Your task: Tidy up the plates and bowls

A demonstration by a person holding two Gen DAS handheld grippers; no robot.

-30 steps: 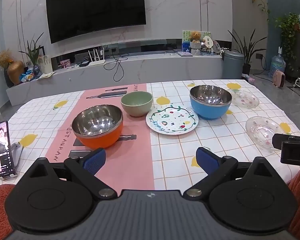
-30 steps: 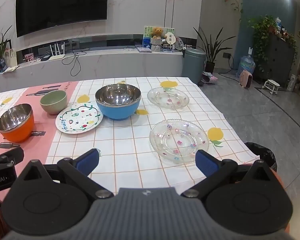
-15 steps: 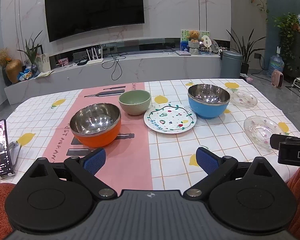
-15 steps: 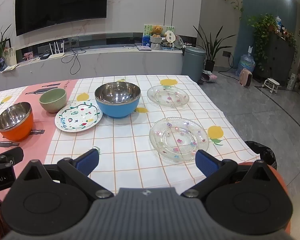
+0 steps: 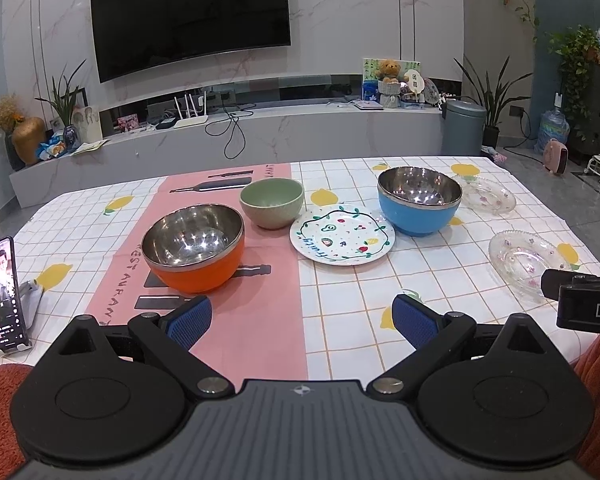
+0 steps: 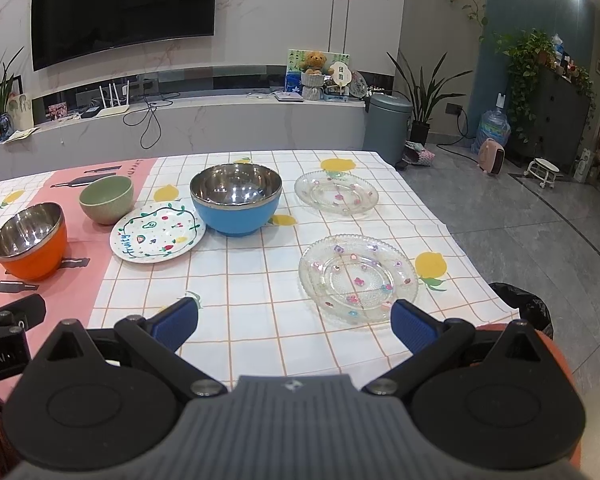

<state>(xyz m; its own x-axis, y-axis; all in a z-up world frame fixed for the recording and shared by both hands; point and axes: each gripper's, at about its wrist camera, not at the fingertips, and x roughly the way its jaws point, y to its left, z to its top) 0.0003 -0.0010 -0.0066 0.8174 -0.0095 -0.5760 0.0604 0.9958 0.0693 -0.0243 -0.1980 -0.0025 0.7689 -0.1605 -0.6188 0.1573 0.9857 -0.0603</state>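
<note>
An orange steel-lined bowl point(image 5: 196, 252) stands on the pink runner. Behind it is a small green bowl point(image 5: 271, 202). A white painted plate point(image 5: 342, 234) lies beside a blue steel-lined bowl point(image 5: 419, 205). Two clear glass plates lie at the right, one far point(image 6: 336, 194) and one near point(image 6: 358, 276). My left gripper point(image 5: 302, 318) is open and empty above the near table edge, in front of the orange bowl. My right gripper point(image 6: 294, 322) is open and empty, its right fingertip just short of the near glass plate.
A phone point(image 5: 2, 292) leans on a stand at the table's left edge. The table's right edge point(image 6: 452, 232) drops to a grey tiled floor. A black bag point(image 6: 524, 308) sits past the near right corner. A TV console runs behind the table.
Both grippers have shifted slightly back and up, so the dishes sit a little lower and farther in view. Both stay open and empty.
</note>
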